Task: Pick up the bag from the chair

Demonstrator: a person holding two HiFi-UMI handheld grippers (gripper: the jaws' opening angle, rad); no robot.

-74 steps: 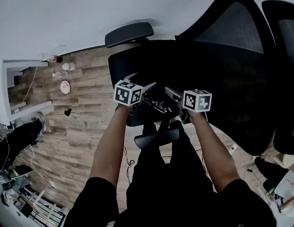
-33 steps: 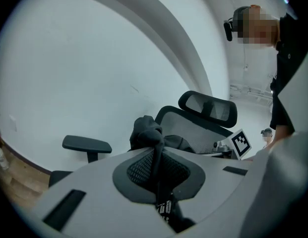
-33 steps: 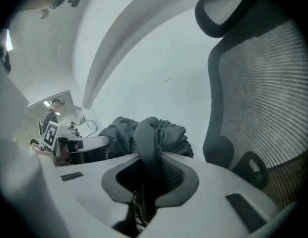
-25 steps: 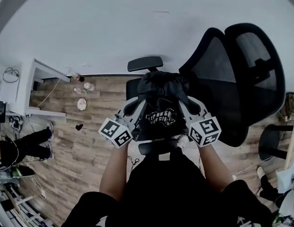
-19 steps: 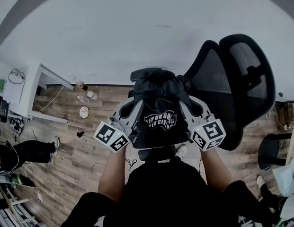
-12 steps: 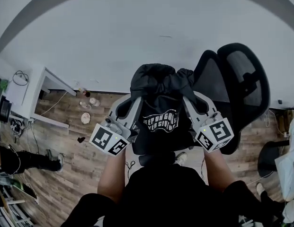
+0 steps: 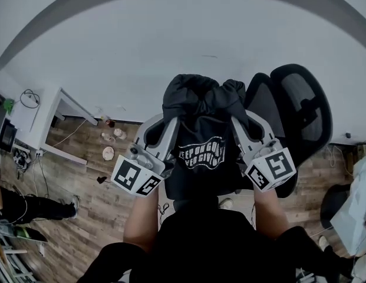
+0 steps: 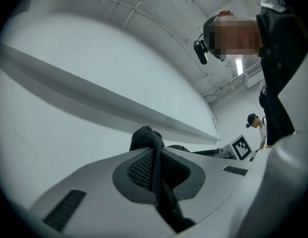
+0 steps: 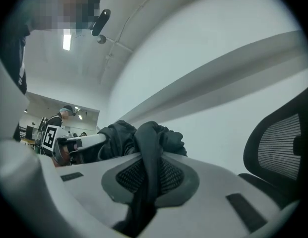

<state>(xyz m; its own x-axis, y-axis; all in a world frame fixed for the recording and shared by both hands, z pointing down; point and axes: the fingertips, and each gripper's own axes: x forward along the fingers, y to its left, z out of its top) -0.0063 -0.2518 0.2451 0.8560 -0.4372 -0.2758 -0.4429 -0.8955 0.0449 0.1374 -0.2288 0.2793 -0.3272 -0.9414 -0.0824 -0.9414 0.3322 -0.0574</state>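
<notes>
A black cloth bag (image 7: 200, 140) with white lettering hangs in the air between my two grippers, lifted well above the black mesh office chair (image 7: 300, 108). My left gripper (image 7: 171, 119) is shut on the bag's left top edge; black fabric (image 8: 154, 167) runs pinched between its jaws. My right gripper (image 7: 237, 119) is shut on the right top edge, with a fold of the bag (image 9: 148, 172) squeezed between its jaws. The bunched top of the bag (image 9: 121, 138) shows beyond the right jaws. The bag's lower part hides the chair seat.
The chair's backrest (image 9: 280, 152) stands to the right. A white wall fills the background. Wooden floor (image 7: 94, 181) lies below left, with a white cabinet (image 7: 50, 128) and small items on the floor. Another person (image 8: 254, 128) stands far off.
Both grippers have raised the bag off the chair seat and higher into the air. The view has tilted up, so the chair looks smaller and lower.
</notes>
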